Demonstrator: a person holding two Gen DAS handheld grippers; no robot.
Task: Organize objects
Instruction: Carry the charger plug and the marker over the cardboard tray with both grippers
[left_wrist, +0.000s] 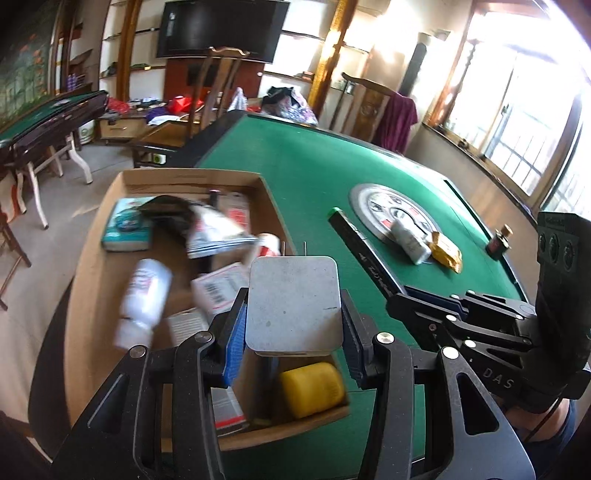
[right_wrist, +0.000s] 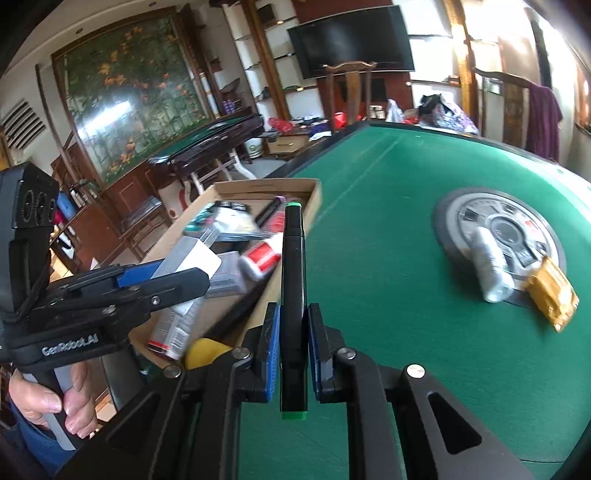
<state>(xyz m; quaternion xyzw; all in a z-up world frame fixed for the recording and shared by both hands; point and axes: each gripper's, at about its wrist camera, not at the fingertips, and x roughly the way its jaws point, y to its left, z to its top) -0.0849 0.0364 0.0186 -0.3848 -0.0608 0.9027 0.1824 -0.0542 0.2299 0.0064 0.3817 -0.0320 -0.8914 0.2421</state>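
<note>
Grey charger (left_wrist: 293, 304) clamped in left gripper (left_wrist: 291, 332), black marker (right_wrist: 293, 295) in right gripper (right_wrist: 293, 354); both seemingly bound for cardboard box (left_wrist: 110, 206) at table's (left_wrist: 314, 166) left edge.

One grey plug block (left_wrist: 293, 304) sits between the left jaws. One black pen with green ends (right_wrist: 293, 295) sits between the right jaws. Left of both jaws is one cardboard box (left_wrist: 110, 206) with one yellow tub (left_wrist: 312, 387) in it. Ahead of the right jaws, on the green desk (right_wrist: 388, 206), lie one white roll (right_wrist: 489, 264) and one gold packet (right_wrist: 552, 295).
</note>
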